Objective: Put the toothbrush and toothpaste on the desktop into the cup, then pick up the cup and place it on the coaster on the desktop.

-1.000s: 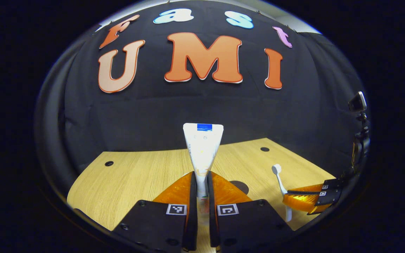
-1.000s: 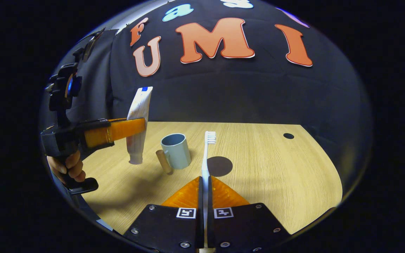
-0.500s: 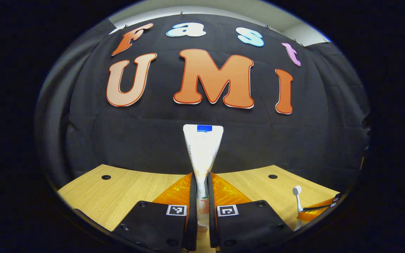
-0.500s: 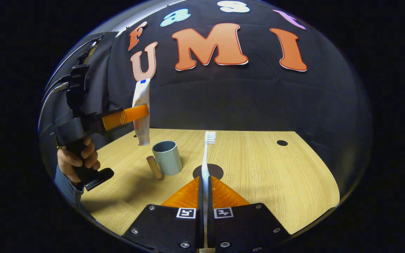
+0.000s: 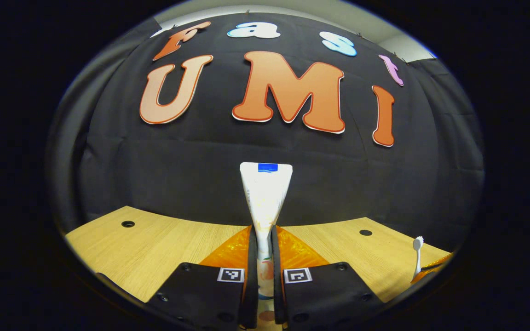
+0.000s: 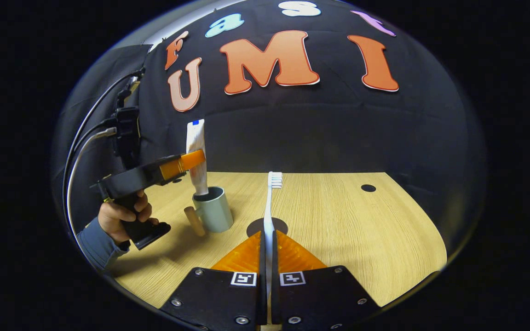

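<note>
In the right gripper view, at nine o'clock, the left gripper (image 6: 196, 157) shows a chunky black pistol-grip body with a camera block on top and two cables, one pale and one dark, looping away. The hand (image 6: 120, 215) on it wears a blue-grey sleeve (image 6: 97, 241). At six o'clock, the right gripper (image 6: 266, 257) has black plates with silver screws and square black-and-white markers.

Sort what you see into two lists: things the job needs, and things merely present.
Needed: toothpaste, toothbrush, cup, coaster, left gripper, right gripper.
Merely present: desktop, its holes.
</note>
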`<control>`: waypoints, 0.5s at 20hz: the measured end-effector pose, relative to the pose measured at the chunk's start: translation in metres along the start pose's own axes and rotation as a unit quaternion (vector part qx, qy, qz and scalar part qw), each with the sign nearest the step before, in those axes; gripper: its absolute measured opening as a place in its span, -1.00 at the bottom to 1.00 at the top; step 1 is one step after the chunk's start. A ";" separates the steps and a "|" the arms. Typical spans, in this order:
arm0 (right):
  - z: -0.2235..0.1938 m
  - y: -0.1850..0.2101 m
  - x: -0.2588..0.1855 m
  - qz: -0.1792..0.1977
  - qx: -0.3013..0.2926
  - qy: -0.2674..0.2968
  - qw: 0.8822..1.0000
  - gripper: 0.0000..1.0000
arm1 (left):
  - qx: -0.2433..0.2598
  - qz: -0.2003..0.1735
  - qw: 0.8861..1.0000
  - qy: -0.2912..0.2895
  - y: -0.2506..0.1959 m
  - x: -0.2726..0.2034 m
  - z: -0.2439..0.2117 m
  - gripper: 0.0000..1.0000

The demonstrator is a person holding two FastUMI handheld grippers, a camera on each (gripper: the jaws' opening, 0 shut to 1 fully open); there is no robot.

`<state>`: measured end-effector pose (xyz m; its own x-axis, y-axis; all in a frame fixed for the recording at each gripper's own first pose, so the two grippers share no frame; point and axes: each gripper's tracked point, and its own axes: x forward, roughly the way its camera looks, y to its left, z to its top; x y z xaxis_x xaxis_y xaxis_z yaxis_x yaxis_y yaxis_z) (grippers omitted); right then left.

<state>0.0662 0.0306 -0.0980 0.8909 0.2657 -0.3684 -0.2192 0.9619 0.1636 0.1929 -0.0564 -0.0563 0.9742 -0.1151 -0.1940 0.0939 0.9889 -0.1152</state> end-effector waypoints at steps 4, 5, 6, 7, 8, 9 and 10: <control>0.007 0.004 0.003 -0.002 -0.012 -0.019 1.000 -0.92 | -0.011 -0.001 1.000 0.020 0.005 0.008 -0.023 -0.63; 0.010 0.006 0.004 -0.002 -0.013 -0.026 1.000 -0.92 | -0.014 -0.002 1.000 0.027 0.007 0.010 -0.029 -0.63; 0.012 0.009 0.005 0.002 -0.009 -0.029 1.000 -0.92 | -0.017 -0.003 0.999 0.032 0.008 0.011 -0.034 -0.63; 0.013 0.011 0.007 0.005 -0.004 -0.030 1.000 -0.92 | -0.017 -0.004 0.999 0.037 0.009 0.011 -0.038 -0.63; 0.014 0.012 0.008 0.004 -0.001 -0.033 0.999 -0.92 | -0.015 -0.006 0.999 0.041 0.009 0.010 -0.042 -0.58; 0.015 0.013 0.010 0.004 -0.002 -0.035 0.999 -0.92 | -0.011 -0.010 0.999 0.045 0.008 0.011 -0.044 -0.58; 0.017 0.013 0.011 0.003 -0.003 -0.039 0.999 -0.92 | -0.008 -0.016 0.999 0.050 0.005 0.007 -0.048 -0.57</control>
<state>0.0800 0.0452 -0.0847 0.9178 0.2666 -0.2942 -0.2276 0.9604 0.1604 0.1909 -0.0564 -0.1048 0.9453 -0.1565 -0.2863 0.1208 0.9830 -0.1386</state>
